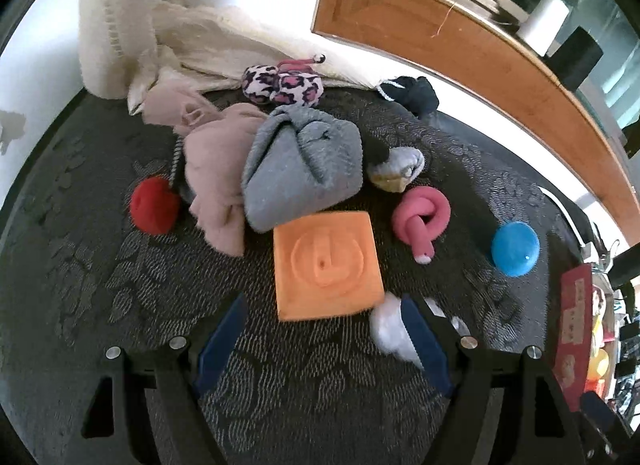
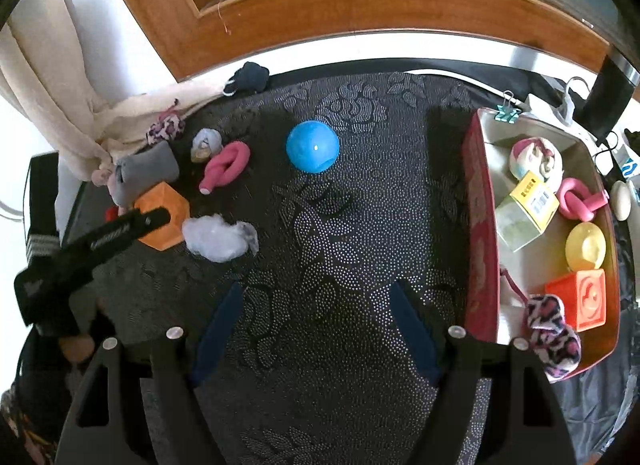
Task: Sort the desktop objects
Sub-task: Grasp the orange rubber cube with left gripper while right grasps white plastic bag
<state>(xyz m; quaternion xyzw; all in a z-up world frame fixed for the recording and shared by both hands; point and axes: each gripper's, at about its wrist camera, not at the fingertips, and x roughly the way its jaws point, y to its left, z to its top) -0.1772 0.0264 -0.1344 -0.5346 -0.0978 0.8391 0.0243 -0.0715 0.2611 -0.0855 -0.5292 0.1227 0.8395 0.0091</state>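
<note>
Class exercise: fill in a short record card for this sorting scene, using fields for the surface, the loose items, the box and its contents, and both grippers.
surface: dark patterned cloth
loose items: blue ball, orange block, pink knotted tube, white fluff, grey cloth bundle, red pompom
box: red-sided box, at the right
box contents: yellow ball, orange cube, leopard-print toy, pink knot
left gripper: open, just short of the orange block
right gripper: open, holding nothing
</note>
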